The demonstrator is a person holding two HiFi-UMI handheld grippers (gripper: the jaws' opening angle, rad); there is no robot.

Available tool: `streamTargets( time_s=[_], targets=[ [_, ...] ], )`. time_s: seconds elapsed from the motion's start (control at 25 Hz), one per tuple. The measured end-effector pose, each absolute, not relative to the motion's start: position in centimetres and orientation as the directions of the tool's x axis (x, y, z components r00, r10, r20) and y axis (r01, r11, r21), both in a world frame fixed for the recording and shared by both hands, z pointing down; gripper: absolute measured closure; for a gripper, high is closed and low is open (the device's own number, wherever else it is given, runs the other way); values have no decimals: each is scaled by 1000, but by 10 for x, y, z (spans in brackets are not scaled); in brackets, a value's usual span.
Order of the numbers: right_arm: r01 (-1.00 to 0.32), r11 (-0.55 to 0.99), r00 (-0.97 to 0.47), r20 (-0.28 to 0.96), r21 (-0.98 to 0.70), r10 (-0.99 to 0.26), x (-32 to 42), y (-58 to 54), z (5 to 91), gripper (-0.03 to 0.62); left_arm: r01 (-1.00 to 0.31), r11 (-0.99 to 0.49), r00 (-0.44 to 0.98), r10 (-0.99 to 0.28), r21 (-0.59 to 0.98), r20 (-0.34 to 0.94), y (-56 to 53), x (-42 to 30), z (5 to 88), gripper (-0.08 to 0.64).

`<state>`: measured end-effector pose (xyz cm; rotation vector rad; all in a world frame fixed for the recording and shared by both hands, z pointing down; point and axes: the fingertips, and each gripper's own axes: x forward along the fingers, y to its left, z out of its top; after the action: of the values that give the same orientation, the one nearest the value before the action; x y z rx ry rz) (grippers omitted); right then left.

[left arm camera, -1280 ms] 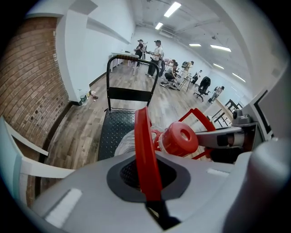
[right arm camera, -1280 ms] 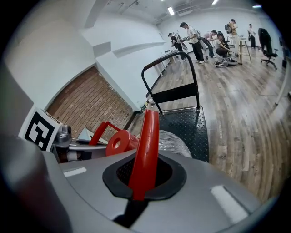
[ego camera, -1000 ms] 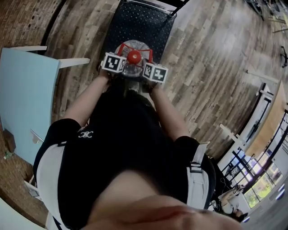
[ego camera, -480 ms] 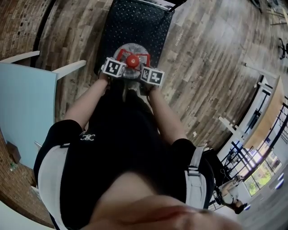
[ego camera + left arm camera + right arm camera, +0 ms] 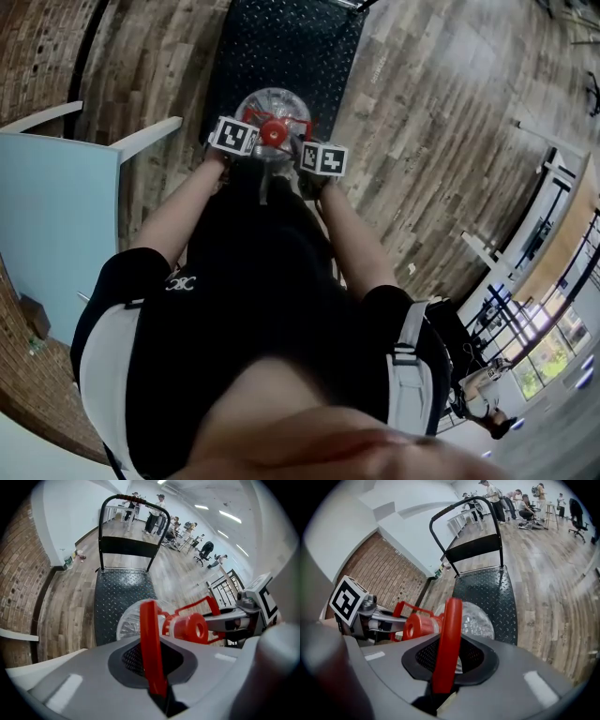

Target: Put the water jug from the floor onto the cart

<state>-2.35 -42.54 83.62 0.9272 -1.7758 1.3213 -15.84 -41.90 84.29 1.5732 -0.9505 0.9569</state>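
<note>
The water jug (image 5: 273,111) is clear plastic with a red cap (image 5: 190,627) and a red strap handle (image 5: 447,641). It hangs upright over the near end of the cart's black checker-plate deck (image 5: 300,47); its base is hidden. My left gripper (image 5: 246,141) and right gripper (image 5: 314,155) flank the neck, pointing steeply down. In the left gripper view the strap runs between the left gripper's (image 5: 154,686) jaws, which are closing, with a dark gap beside the strap. The right gripper's (image 5: 443,686) jaws are opening, the strap standing loosely between them.
A light blue table (image 5: 56,216) stands at the left, by the brick wall. The cart's black push handle (image 5: 133,498) rises at its far end. Wood floor (image 5: 441,141) surrounds the cart. Several people (image 5: 154,508) stand far off in the room.
Both grippers and the jug have sunk lower toward the cart deck. The jug now sits further over the deck's near end.
</note>
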Motion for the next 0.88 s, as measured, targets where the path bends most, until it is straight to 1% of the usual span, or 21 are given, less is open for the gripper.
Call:
streamTargets(
  time_s=[0.04, 0.12, 0.24, 0.36, 0.44, 0.56, 0.68, 0.72, 0.8, 0.88],
  targets=[
    [-867, 212, -483, 866, -451, -132, -25, -426, 834, 497, -923, -158, 368, -108, 350, 923, -418, -161, 843, 531],
    [-862, 212, -494, 857, -460, -146, -29, -428, 828, 494, -929, -122, 363, -124, 349, 924, -418, -164, 838, 494],
    [-857, 228, -502, 850, -463, -161, -31, -433, 819, 457, -939, -88, 344, -151, 333, 927, -419, -166, 832, 462],
    [-870, 239, -479, 855, -432, -199, -20, -438, 810, 437, -951, -62, 309, -188, 302, 933, -419, -167, 822, 440],
    [-881, 245, -460, 854, -405, -244, -9, -442, 801, 438, -961, -42, 275, -209, 273, 938, -418, -169, 816, 440],
    [-890, 254, -444, 842, -378, -306, 8, -446, 786, 463, -972, -2, 228, -237, 234, 944, -415, -172, 807, 445],
    [-882, 268, -465, 815, -389, -347, 21, -443, 771, 546, -985, 32, 156, -271, 171, 950, -411, -177, 804, 451],
    [-873, 279, -481, 802, -400, -355, 23, -441, 766, 577, -989, 35, 130, -277, 145, 952, -408, -179, 804, 465],
    [-855, 306, -513, 777, -420, -366, 26, -437, 756, 577, -992, 34, 108, -278, 122, 954, -400, -177, 790, 479],
    [-832, 332, -549, 747, -445, -375, 26, -434, 745, 577, -991, 54, 100, -307, 122, 947, -393, -173, 774, 522]
  ],
)
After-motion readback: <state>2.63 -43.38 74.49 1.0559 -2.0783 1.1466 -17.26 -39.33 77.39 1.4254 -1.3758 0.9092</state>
